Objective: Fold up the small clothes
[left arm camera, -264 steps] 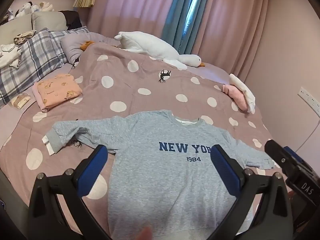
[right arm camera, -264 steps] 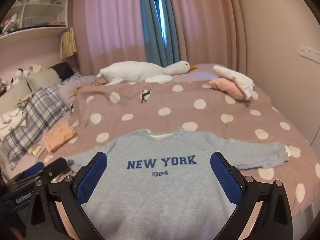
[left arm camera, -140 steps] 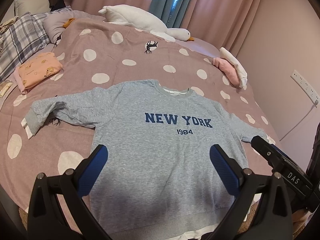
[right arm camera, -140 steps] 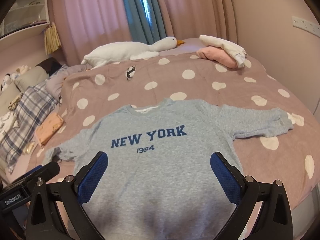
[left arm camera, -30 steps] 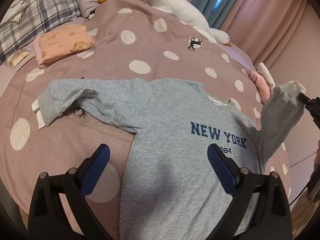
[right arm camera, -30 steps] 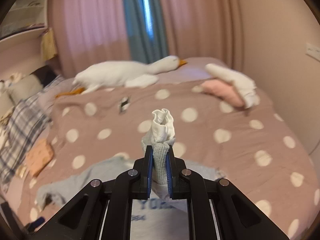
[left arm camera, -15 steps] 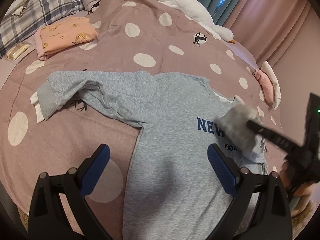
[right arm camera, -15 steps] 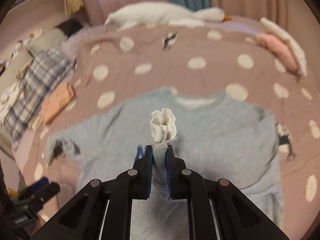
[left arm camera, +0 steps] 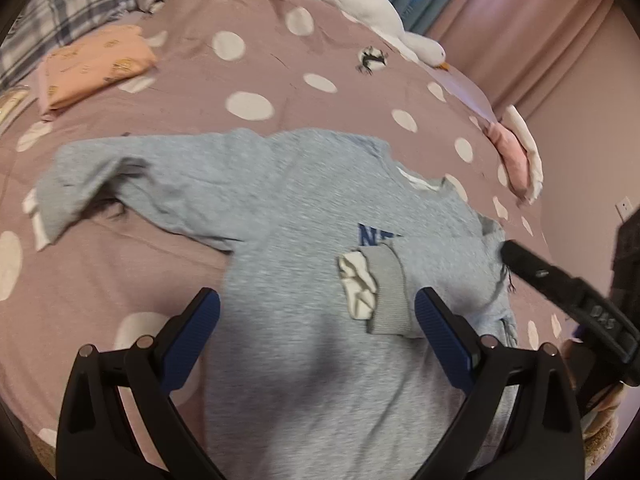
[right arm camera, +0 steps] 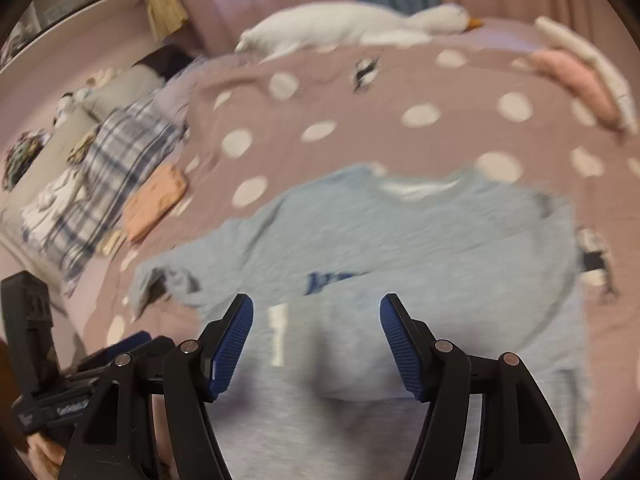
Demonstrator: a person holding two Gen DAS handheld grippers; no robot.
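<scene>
**Right sleeve folded in and let go**

Bedspread (left arm camera: 280,80) first: mauve with white dots, it carries everything. On it the grey sweatshirt (left arm camera: 288,248) lies flat, chest up, near the front edge of the bed. A second ago its right sleeve was pinched in the right tool and lifted over the body; now that sleeve (left arm camera: 440,256) lies across the chest, covering most of the blue lettering, its ribbed cuff (left arm camera: 390,288) and white inner cuff resting near the middle of the front. The left sleeve (left arm camera: 120,176) is still stretched out to the side, unfolded.

The right tool (right arm camera: 316,344) has released: its blue pads stand apart with nothing between them, hovering over the lower chest. The left tool (left arm camera: 316,332) is spread wide and empty above the hem area. Both views are motion-blurred, so fine creases cannot be judged.

By my reading, one of the two sleeve folds is done, and the outstretched left sleeve is the likely next grasp.

Smaller things sit well apart: a plush goose (left arm camera: 360,4) at the far edge and a folded peach garment (left arm camera: 92,64) to the left.
</scene>
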